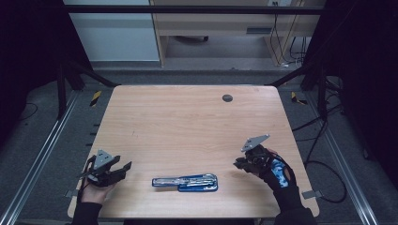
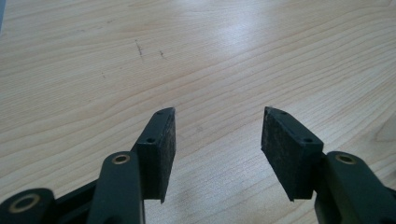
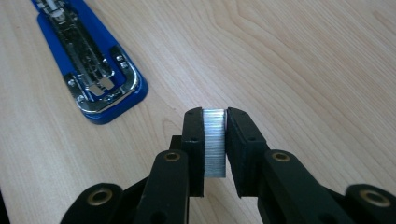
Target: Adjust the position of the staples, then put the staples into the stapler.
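A blue stapler (image 1: 186, 182) lies opened flat near the table's front edge, its metal magazine exposed; in the right gripper view the blue stapler (image 3: 88, 60) is at the upper left. My right gripper (image 1: 238, 163) hovers to the right of it, shut on a silvery strip of staples (image 3: 214, 142) pinched between its pads (image 3: 194, 154). My left gripper (image 1: 124, 168) rests at the front left of the table, left of the stapler. Its jaws stand wide apart, and in the left gripper view the left gripper (image 2: 217, 135) has only bare wood between its pads (image 2: 167, 149).
The wooden table (image 1: 187, 122) has a small dark round grommet (image 1: 227, 98) near its far edge. Metal rails (image 1: 42, 150) run along both sides of the table, and cables (image 1: 324, 140) lie on the floor to the right.
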A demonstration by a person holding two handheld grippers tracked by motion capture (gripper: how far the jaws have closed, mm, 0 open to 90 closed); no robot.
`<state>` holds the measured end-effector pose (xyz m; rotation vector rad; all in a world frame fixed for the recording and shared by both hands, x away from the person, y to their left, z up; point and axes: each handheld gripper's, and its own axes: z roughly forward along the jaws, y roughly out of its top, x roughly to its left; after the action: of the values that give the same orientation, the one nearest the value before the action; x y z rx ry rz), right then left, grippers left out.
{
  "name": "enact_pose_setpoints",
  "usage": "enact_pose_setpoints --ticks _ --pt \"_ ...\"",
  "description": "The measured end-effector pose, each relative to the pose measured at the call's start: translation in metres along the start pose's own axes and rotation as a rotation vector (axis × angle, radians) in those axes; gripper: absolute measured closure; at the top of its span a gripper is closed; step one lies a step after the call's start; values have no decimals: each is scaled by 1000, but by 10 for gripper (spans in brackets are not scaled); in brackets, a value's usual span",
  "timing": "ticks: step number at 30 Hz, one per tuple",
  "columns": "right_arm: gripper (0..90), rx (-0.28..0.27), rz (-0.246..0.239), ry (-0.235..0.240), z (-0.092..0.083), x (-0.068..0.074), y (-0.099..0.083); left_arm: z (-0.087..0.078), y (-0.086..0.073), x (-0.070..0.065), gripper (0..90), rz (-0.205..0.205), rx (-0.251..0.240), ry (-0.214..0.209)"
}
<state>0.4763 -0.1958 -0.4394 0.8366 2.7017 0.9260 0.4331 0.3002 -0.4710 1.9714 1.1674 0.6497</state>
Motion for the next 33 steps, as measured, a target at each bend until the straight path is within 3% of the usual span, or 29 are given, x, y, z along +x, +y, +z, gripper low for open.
enact_pose_setpoints --ticks 7,13,22,33 --pt "776 -7 -38 30 -4 3 5 1 0 0 446 -1 3 -3" --pt "776 -31 -95 83 -6 8 11 1 0 0 444 1 4 -3" --pt "776 -39 -152 114 -9 15 23 2 0 -1 444 -2 12 0" --pt "777 -64 -269 193 -10 30 48 3 0 -2 439 3 19 -3"
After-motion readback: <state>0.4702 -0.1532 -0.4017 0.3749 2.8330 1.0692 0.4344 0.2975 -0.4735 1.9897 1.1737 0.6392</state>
